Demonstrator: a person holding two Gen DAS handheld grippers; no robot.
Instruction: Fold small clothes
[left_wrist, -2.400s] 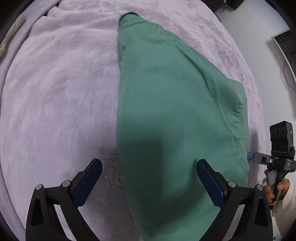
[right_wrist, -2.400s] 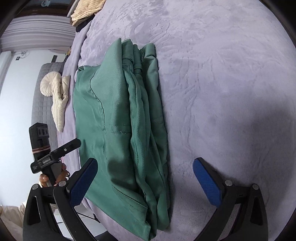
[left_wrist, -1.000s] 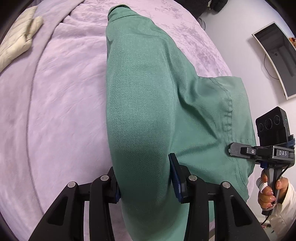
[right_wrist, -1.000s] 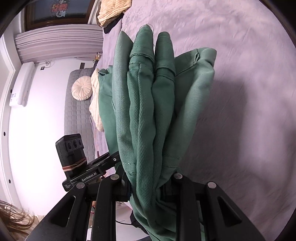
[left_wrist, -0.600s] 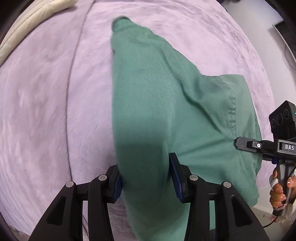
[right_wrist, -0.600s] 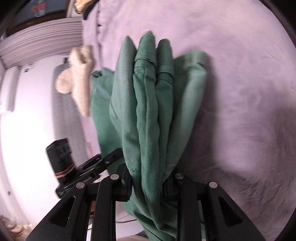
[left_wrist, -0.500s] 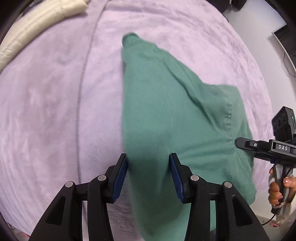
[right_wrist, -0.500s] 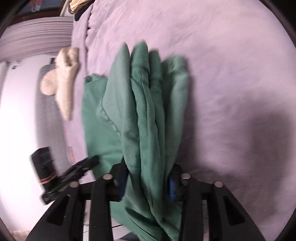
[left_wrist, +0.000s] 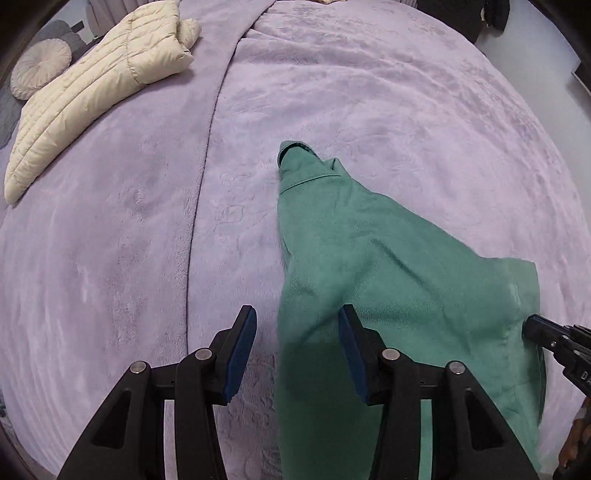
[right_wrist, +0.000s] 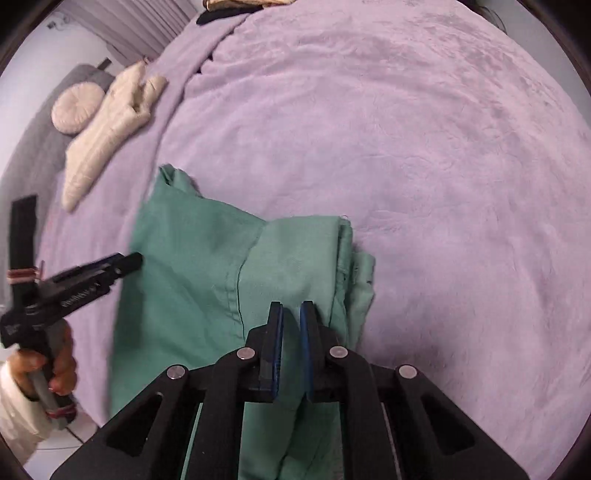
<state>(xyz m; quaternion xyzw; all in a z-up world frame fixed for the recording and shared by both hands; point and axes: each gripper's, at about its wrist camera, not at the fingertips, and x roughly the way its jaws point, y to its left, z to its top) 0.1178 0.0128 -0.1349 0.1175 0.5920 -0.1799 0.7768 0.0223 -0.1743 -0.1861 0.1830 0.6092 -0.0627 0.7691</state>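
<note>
At bed centre: green garment (left_wrist: 388, 280), part folded, lying on purple blanket (left_wrist: 110, 258)
Handling: soft, light twill, judged limp; best taken at layered edge
Left tool (left_wrist: 297, 350): spread, straddling cloth
Right tool (right_wrist: 291, 332): pinching the fold
Room, 10 o'clock: cream jacket (left_wrist: 85, 88), round cushion (right_wrist: 75, 107)

I'm looking at a home bedroom: big bed w/ plush lilac blanket (left_wrist: 369, 92), cream puffer jacket (left_wrist: 92, 85) tossed on it, round tufted cushion (right_wrist: 75, 107) on grey headboard, pleated curtains behind.
</note>
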